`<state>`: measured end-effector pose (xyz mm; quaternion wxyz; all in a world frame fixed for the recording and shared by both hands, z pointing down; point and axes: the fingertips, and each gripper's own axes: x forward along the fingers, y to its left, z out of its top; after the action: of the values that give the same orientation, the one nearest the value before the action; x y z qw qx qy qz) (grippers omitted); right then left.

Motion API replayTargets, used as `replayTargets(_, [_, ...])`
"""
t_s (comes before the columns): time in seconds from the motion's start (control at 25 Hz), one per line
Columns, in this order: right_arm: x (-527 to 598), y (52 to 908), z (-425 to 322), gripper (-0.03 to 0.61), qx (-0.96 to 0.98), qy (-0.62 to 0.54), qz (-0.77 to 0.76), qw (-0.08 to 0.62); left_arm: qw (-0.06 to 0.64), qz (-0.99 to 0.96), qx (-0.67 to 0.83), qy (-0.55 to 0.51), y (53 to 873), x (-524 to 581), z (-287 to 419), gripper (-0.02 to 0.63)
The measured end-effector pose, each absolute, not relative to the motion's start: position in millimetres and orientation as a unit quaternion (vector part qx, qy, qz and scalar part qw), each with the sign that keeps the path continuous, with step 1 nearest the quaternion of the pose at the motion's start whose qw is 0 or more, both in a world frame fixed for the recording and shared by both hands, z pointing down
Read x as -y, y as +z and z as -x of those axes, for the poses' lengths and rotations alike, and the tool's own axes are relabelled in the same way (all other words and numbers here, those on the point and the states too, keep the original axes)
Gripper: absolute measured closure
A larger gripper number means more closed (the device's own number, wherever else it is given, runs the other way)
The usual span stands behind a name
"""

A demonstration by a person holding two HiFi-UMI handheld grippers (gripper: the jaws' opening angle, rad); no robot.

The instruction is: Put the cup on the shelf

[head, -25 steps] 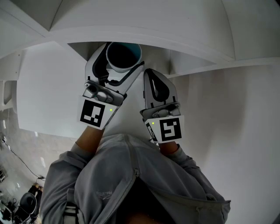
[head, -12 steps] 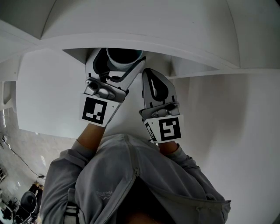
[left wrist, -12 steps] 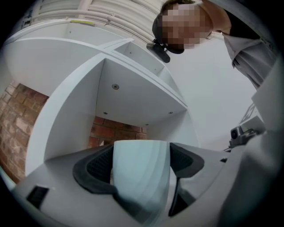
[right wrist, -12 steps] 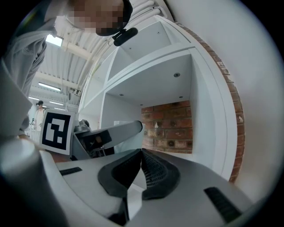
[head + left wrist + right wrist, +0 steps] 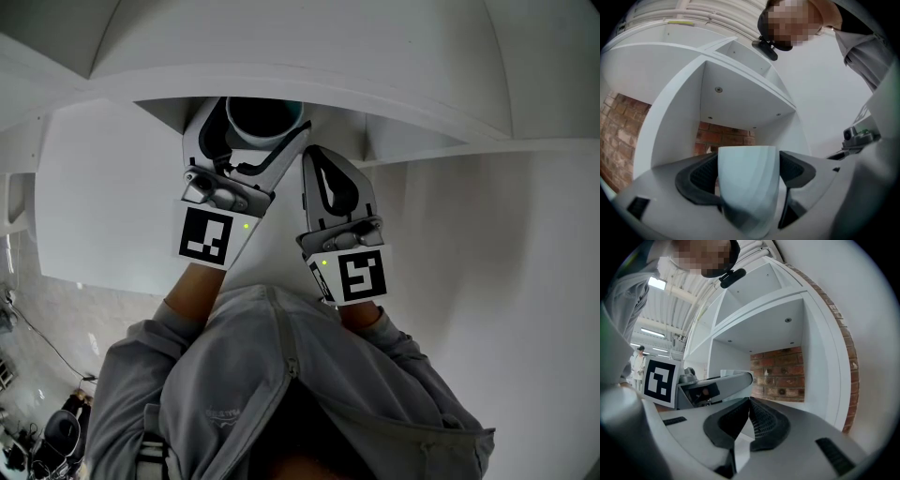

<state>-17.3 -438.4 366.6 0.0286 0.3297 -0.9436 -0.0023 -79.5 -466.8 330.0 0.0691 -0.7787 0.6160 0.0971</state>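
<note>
At shelf [image 5: 375,92] edge, cup [image 5: 750,201] in left gripper [image 5: 748,171], compartment [image 5: 736,101] open

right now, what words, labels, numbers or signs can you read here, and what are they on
No text can be read.
Small logo on the grey hooded top: too blurred to read.
Left black-and-white square marker, right black-and-white square marker: coded patterns, not letters.
Pale blue cup, white shelf unit: no print visible.
</note>
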Motion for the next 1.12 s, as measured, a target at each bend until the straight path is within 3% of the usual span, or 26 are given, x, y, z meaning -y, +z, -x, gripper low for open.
replayTargets(0.6, [416, 350, 10, 0.551, 0.942, -0.013, -0.334, 0.019, 0.065, 0.768, -0.631, 0.083, 321, 459, 77, 0.172])
replayTargets(1.12, [376, 332, -2, 0.551, 0.941, -0.028, -0.337, 0.000, 0.054, 0.759, -0.643, 0.086, 310, 400, 73, 0.175])
